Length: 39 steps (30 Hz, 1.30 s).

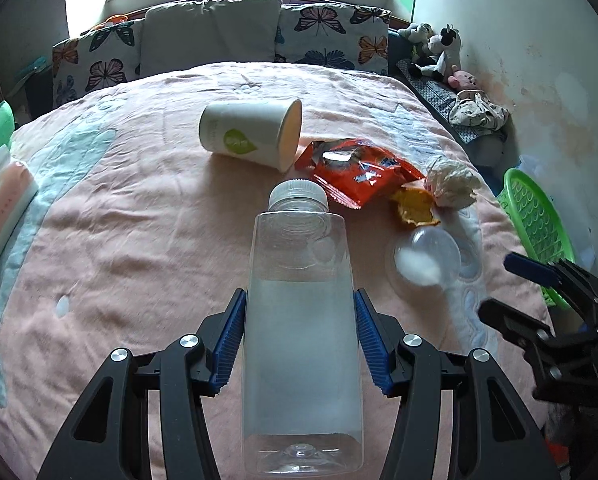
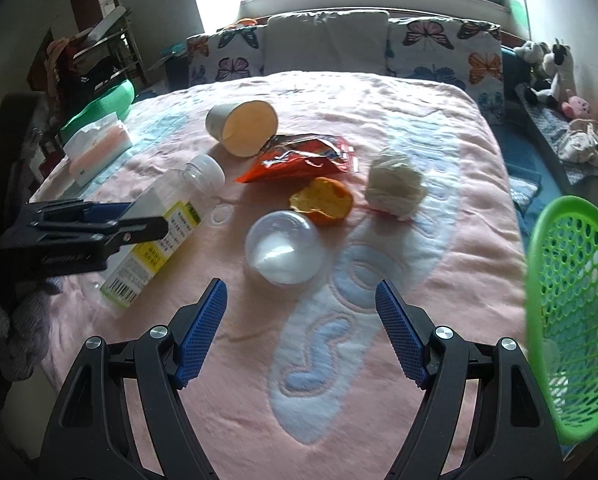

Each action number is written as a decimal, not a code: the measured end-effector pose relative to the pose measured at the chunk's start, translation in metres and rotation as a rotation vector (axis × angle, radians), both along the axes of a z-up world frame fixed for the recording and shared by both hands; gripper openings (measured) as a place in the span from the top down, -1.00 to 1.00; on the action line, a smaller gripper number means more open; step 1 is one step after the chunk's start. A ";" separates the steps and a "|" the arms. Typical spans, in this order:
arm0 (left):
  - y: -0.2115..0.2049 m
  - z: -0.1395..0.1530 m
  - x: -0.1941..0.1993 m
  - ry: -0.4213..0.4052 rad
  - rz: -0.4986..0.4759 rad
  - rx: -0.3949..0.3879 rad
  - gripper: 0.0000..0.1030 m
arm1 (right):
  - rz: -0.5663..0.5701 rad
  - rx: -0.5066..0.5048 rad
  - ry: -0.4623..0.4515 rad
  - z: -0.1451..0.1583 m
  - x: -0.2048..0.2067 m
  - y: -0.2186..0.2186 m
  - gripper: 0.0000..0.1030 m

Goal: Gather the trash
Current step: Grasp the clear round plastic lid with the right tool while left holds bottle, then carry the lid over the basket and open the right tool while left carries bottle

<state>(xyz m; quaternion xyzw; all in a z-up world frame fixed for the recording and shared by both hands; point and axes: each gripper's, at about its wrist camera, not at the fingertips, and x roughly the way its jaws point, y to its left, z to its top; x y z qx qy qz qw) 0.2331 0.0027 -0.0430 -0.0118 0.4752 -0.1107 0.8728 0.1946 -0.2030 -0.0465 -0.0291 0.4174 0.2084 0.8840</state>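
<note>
My left gripper is shut on a clear plastic bottle with a white cap, held just above the pink bedspread. From the right wrist view the bottle shows a yellow-green label, with the left gripper clamped across it. My right gripper is open and holds nothing. Just beyond its tips lies a clear plastic cup. Further on lie an orange peel, a crumpled tissue, a red snack wrapper and a tipped paper cup.
A green mesh basket stands off the bed's right edge, close to my right gripper. A tissue pack lies at the bed's left edge. Butterfly pillows line the headboard, and plush toys sit by the right wall.
</note>
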 end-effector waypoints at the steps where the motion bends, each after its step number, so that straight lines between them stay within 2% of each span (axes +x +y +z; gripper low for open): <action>1: 0.001 0.000 -0.002 0.000 -0.001 0.000 -0.01 | 0.004 -0.002 0.000 -0.001 0.001 0.002 -0.49; 17: 0.010 -0.011 -0.010 0.022 -0.005 -0.003 -0.01 | 0.001 -0.015 0.035 -0.026 0.029 0.025 -0.38; 24: 0.009 -0.012 -0.008 0.028 -0.010 -0.004 -0.02 | -0.011 -0.021 0.049 -0.033 0.036 0.025 -0.21; 39: 0.003 -0.020 0.007 0.052 -0.013 0.006 -0.06 | -0.010 -0.001 0.026 -0.022 0.024 0.017 -0.20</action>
